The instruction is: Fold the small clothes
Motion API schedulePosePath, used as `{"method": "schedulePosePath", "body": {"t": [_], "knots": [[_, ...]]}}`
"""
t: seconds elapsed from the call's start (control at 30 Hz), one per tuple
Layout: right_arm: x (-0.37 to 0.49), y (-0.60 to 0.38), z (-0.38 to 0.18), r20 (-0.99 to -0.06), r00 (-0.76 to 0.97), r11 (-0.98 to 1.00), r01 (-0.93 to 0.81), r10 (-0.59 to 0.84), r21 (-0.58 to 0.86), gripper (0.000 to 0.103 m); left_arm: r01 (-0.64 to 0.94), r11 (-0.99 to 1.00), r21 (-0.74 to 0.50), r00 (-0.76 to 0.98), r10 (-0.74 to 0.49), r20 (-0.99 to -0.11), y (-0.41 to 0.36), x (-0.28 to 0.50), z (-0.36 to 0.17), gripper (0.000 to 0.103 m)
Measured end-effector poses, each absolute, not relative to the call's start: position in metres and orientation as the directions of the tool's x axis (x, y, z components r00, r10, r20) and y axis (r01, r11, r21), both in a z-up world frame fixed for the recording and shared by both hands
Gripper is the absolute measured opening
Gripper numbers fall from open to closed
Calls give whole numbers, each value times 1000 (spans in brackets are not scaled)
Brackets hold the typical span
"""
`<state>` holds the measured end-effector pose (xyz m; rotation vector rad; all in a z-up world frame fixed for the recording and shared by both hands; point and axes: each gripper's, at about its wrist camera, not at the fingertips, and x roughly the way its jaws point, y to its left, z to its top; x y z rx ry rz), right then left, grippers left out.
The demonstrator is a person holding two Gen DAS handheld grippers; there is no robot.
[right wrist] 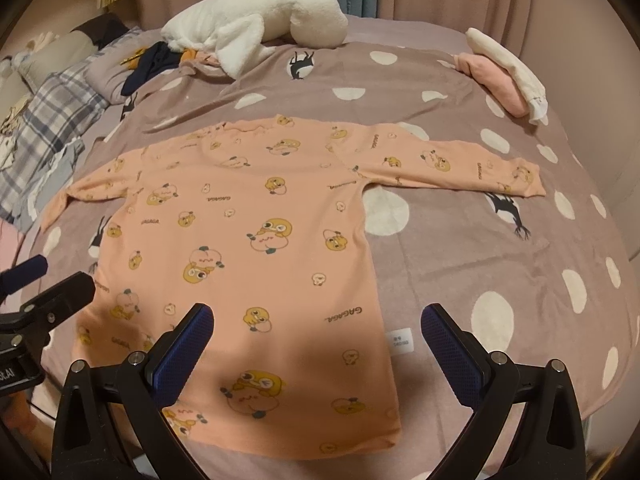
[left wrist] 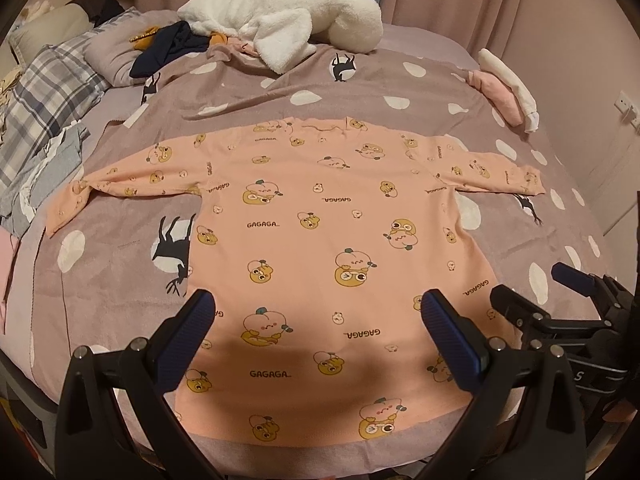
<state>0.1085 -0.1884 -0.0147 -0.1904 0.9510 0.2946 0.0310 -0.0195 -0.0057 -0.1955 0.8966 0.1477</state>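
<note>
Both black two-finger grippers with blue ribbed pads, the left gripper [left wrist: 316, 316] and the right gripper [right wrist: 318, 330], hang released, with jaws wide apart and grasping nothing, above the near edge of the bed. Under them the peach long-sleeved shirt with cartoon prints [left wrist: 320, 240] lies flat, sleeves spread, on the mauve bedcover with white dots [right wrist: 500, 260]. Near the far edge lie a white fluffy garment [left wrist: 280, 12] and a folded pink and white pile [left wrist: 504, 88].

Spotted bed cover [left wrist: 400, 80], peach shirt [left wrist: 320, 240] flat, white plush [left wrist: 288, 16]
</note>
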Motion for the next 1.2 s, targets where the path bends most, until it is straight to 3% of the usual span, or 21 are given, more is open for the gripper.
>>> {"method": "schedulePosePath", "body": {"t": [0.17,1.2], "knots": [[109,-186,-18,-830,532,939,-342,165,-33,103,-213,975,-57,618,89,-781,-23,30,-6,103],[107,-169,-19,-831,523,922,-385,188,-34,103,-200,978,-50,588,79,-805,-22,30,-12,103]]}}
